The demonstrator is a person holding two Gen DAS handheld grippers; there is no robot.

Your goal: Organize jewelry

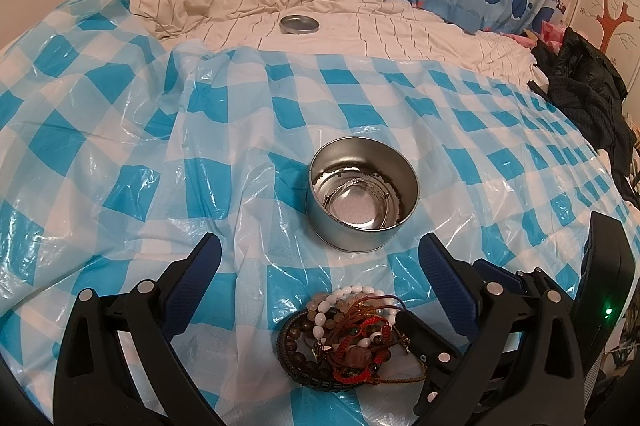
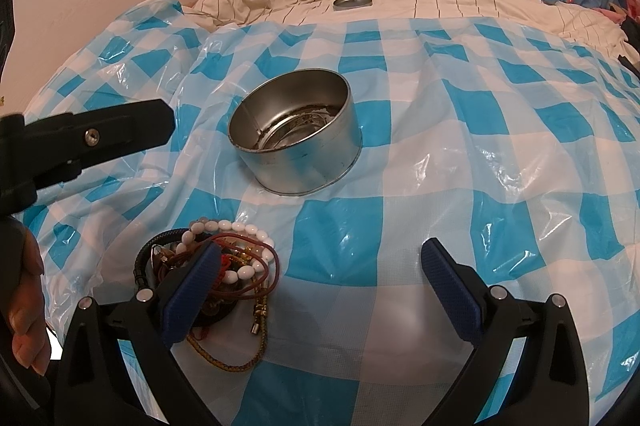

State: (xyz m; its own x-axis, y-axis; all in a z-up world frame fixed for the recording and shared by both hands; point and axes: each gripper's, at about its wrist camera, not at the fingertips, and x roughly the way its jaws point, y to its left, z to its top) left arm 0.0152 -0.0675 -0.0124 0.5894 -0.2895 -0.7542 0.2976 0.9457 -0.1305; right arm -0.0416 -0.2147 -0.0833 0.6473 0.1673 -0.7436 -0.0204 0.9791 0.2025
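On the checked plastic sheet (image 1: 248,130) covering the bed, the tangled jewelry pile (image 1: 348,334) lies just short of the open metal tin (image 1: 362,192), which seems to hold a few rings already. Cords and bead strands are knotted together, so one pull may drag the whole heap or snag the slippery sheet. Your left tool (image 1: 320,274) hangs wide open and empty over the pile; your right tool (image 2: 320,274), equally open and empty, has its left finger above the beads.

tin (image 1: 362,222): shiny bare metal; sheet (image 1: 224,154): glossy crinkled plastic; bracelets (image 1: 352,338): smooth beads, braided cord; bedding (image 1: 400,26): matt cloth
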